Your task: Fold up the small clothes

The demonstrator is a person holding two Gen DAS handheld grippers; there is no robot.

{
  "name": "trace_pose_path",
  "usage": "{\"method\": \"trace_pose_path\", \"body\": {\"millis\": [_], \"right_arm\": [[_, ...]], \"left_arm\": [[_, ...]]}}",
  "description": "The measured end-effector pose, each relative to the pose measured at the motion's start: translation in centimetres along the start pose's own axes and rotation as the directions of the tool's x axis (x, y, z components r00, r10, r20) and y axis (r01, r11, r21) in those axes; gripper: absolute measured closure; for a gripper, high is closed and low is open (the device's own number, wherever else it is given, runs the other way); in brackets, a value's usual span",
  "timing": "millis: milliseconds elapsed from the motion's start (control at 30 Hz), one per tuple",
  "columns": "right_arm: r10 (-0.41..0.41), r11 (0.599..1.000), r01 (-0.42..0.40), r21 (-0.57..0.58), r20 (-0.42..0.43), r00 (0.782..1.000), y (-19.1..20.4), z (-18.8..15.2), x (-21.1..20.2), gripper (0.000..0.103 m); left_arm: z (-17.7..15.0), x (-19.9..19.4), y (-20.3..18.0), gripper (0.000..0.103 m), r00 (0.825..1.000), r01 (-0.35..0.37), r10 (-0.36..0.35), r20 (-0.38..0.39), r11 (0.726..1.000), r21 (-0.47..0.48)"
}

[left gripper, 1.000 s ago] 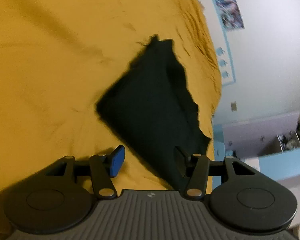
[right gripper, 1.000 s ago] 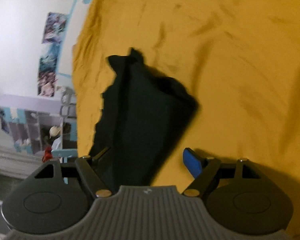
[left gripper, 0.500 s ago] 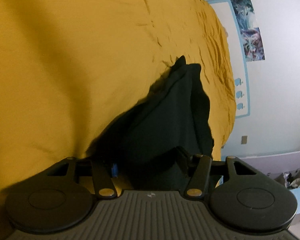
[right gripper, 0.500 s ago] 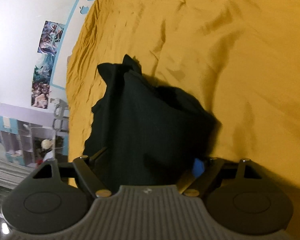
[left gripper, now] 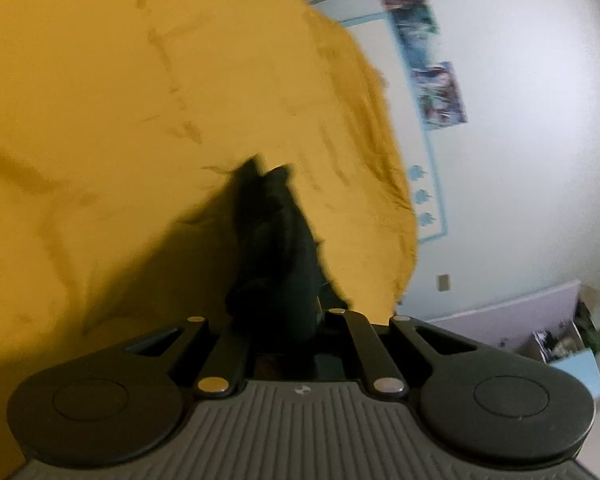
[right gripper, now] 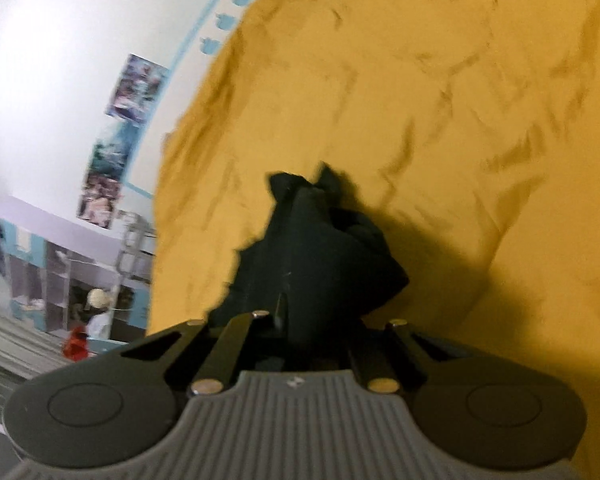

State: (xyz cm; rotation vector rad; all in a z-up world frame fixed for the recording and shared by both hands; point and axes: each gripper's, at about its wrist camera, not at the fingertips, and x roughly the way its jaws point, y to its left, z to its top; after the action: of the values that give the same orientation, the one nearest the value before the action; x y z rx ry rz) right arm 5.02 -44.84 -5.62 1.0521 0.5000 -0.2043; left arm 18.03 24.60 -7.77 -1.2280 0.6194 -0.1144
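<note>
A small black garment (left gripper: 274,248) lies bunched on a mustard-yellow bedspread (left gripper: 112,120). In the left wrist view its near edge runs into my left gripper (left gripper: 278,332), whose jaws are drawn together on the cloth; the fingertips are buried in the fabric. The right wrist view shows the same black garment (right gripper: 320,252) rising from the bedspread (right gripper: 460,120) into my right gripper (right gripper: 312,336), also shut on its near edge. The cloth hangs stretched and crumpled from both grips toward its far end on the bed.
The bed's edge drops off toward a white wall with posters (left gripper: 440,92) and a blue-trimmed panel. Lilac and blue shelves (right gripper: 52,272) with clutter stand beyond the bed. Wrinkled yellow bedspread spreads around the garment.
Both grippers went from open over the flat garment to shut on its near edge. Both have risen, and the cloth has lifted and bunched into a narrow crumpled shape.
</note>
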Motion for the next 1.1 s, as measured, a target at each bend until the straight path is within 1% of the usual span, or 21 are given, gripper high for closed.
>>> {"method": "trace_pose_path", "body": {"millis": [67,167,300,333,400,433,500,567,600,633,667,733,767,800,833,867,900,933,1000,1033,1100], "right_arm": [[0.022,1.000,-0.022,-0.020,0.003,1.000,0.3,-0.4,-3.0,0.103],[-0.017,1.000,0.017,-0.023,-0.023,1.000,-1.6,-2.2,-7.4,0.103],[-0.127,0.988,0.134,0.070,-0.101,0.987,-8.6,-6.1,-9.8,0.103],[-0.139,0.982,0.151,0.116,-0.108,0.984,-10.3,-7.0,-9.9,0.103],[-0.091,0.976,0.111,0.189,-0.107,0.990,-13.0,-7.8,-10.1,0.103],[-0.067,0.972,0.089,0.218,-0.107,0.992,-13.7,-7.8,-10.4,0.103],[-0.049,0.970,0.077,0.229,-0.123,0.991,-13.9,-7.1,-11.7,0.094],[-0.090,0.982,0.108,0.158,-0.112,0.990,-13.2,-6.1,-13.5,0.070],[-0.125,0.987,0.133,0.093,-0.092,0.988,-12.4,-5.4,-14.7,0.065],[-0.167,0.986,0.168,0.012,-0.045,0.985,-11.2,-4.8,-15.7,0.056],[-0.189,0.980,0.188,-0.062,-0.001,0.982,-9.9,-4.4,-16.3,0.053],[-0.185,0.949,0.198,-0.247,0.073,0.980,-7.2,-3.1,-16.2,0.050],[-0.168,0.923,0.192,-0.334,0.098,0.981,-5.5,-2.4,-15.4,0.047],[-0.141,0.899,0.174,-0.402,0.112,0.984,-4.1,-1.9,-14.2,0.046],[-0.114,0.868,0.158,-0.470,0.122,0.986,-2.9,-1.5,-12.9,0.044],[-0.098,0.825,0.152,-0.544,0.128,0.987,-1.5,-1.3,-11.2,0.041],[-0.097,0.768,0.158,-0.620,0.131,0.987,-0.4,-1.1,-9.3,0.038],[-0.106,0.709,0.171,-0.684,0.137,0.985,0.5,-0.8,-7.2,0.036],[-0.120,0.628,0.172,-0.759,0.125,0.985,1.2,0.1,-3.1,0.037],[-0.128,0.610,0.165,-0.775,0.108,0.986,1.3,0.6,-1.1,0.038],[-0.141,0.602,0.144,-0.785,0.073,0.987,1.3,1.8,2.0,0.038]], "left_arm": [[-0.8,-2.0,-1.1,0.098,1.000,0.020,-0.019,-0.014,0.999,0.043],[-3.3,-4.6,0.0,0.098,0.997,-0.022,0.028,-0.066,0.997,0.077],[-6.9,-5.8,6.7,0.097,0.976,-0.148,0.143,-0.163,0.989,-0.019],[-7.3,-5.9,8.2,0.097,0.974,-0.157,0.146,-0.173,0.986,-0.052],[-7.1,-6.4,10.1,0.089,0.975,-0.107,0.089,-0.202,0.991,-0.078],[-6.7,-6.9,10.2,0.087,0.971,-0.113,0.091,-0.223,0.989,-0.091],[-5.4,-8.4,9.4,0.083,0.959,-0.156,0.132,-0.252,0.985,-0.077],[-3.9,-10.3,7.7,0.075,0.940,-0.228,0.227,-0.254,0.973,0.023],[-3.3,-11.2,6.7,0.069,0.931,-0.270,0.283,-0.232,0.959,0.085],[-2.6,-11.9,5.4,0.069,0.922,-0.311,0.339,-0.187,0.936,0.163],[-1.9,-12.2,4.1,0.069,0.919,-0.327,0.367,-0.143,0.914,0.241],[-1.5,-11.1,1.6,0.069,0.933,-0.300,0.347,-0.092,0.895,0.331],[-0.9,-10.0,0.5,0.069,0.951,-0.256,0.301,-0.074,0.897,0.360],[-0.9,-8.9,-0.4,0.065,0.966,-0.202,0.249,-0.068,0.894,0.399],[-0.7,-7.6,-1.1,0.063,0.975,-0.168,0.214,-0.060,0.884,0.436],[-0.5,-5.8,-2.1,0.056,0.979,-0.155,0.200,-0.045,0.866,0.476],[-0.4,-3.9,-2.9,0.052,0.979,-0.155,0.201,-0.033,0.842,0.516],[-0.4,-2.2,-3.4,0.052,0.979,-0.164,0.206,-0.014,0.821,0.546],[-0.1,1.5,-4.0,0.050,0.976,-0.181,0.217,0.011,0.786,0.591],[-0.1,3.0,-4.2,0.048,0.975,-0.183,0.223,0.011,0.769,0.612],[-0.1,6.0,-4.2,0.046,0.966,-0.192,0.259,-0.006,0.729,0.657]]}}
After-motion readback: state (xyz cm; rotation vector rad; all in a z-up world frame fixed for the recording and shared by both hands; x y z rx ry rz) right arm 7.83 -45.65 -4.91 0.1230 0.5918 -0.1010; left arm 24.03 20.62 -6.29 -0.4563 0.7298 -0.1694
